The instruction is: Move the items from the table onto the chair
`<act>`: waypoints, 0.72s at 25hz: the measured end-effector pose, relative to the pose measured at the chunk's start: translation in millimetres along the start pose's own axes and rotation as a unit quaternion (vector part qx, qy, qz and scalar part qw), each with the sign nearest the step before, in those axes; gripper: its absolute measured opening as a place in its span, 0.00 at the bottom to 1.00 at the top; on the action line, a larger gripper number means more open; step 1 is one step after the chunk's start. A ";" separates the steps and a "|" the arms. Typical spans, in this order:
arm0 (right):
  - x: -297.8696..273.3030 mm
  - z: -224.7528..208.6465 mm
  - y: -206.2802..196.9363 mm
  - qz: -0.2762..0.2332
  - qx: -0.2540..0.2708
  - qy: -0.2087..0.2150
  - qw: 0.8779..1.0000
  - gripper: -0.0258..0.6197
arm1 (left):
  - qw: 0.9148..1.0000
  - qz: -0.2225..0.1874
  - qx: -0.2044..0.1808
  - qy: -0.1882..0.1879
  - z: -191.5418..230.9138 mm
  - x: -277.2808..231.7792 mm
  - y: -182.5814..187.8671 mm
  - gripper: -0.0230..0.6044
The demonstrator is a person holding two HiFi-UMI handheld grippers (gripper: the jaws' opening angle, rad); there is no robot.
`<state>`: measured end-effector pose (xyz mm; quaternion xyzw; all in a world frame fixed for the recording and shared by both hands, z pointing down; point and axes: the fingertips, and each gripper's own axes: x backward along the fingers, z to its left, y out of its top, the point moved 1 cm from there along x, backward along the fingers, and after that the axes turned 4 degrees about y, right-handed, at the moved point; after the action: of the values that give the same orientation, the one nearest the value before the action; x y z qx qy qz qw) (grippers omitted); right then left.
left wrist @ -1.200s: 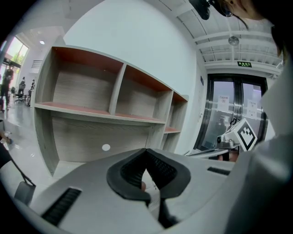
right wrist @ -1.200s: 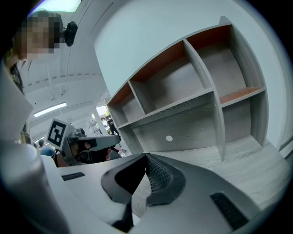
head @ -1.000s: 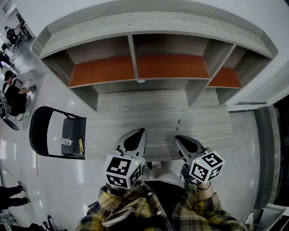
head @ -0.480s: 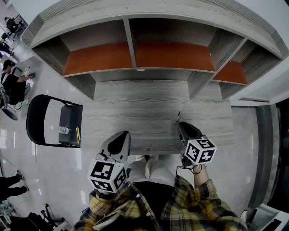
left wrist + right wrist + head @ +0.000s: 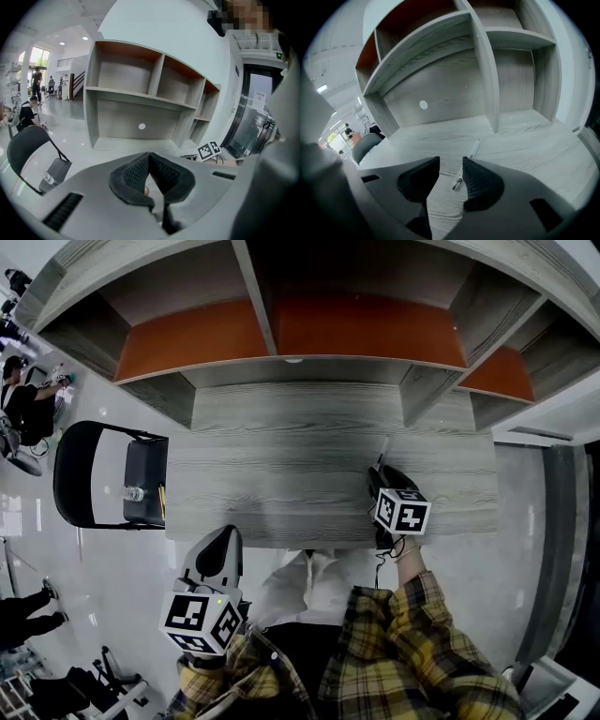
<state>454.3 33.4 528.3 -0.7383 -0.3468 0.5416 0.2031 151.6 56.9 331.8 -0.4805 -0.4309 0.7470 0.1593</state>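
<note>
A slim pen [image 5: 465,165] lies on the grey wooden table [image 5: 281,474], seen in the head view as the pen [image 5: 383,452] just beyond my right gripper [image 5: 380,474]. In the right gripper view its near end sits between the jaws of my right gripper [image 5: 451,173], close to the right-hand pad. Those jaws are opening and do not press on the pen. My left gripper [image 5: 221,549] hangs below the table's near edge, shut and empty [image 5: 149,164]. The black folding chair [image 5: 89,474] stands left of the table, with a small bottle [image 5: 136,493] and a yellow item [image 5: 161,499] on its seat.
A wooden shelf unit [image 5: 281,334] with orange back panels rises along the table's far side. People [image 5: 23,413] sit and stand on the shiny floor at far left. A dark doorway [image 5: 581,549] is at the right.
My right gripper has gone forward over the table to the pen. My left gripper has drawn back off the table's near edge towards the person's body.
</note>
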 end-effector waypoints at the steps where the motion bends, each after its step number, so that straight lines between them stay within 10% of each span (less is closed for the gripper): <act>1: -7.0 -4.2 -4.4 0.007 -0.001 -0.008 1.000 0.26 | 1.000 0.003 0.002 0.003 1.0 0.7 -2.8 0.04; 18: -34.5 -32.9 -26.8 0.047 0.028 -0.102 0.993 0.19 | 1.000 -0.003 0.012 0.019 3.2 6.7 -6.3 0.04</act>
<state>471.4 28.7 580.1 -0.6886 -0.3152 0.6327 0.1620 144.5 63.4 333.4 -0.4911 -0.4201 0.7428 0.1752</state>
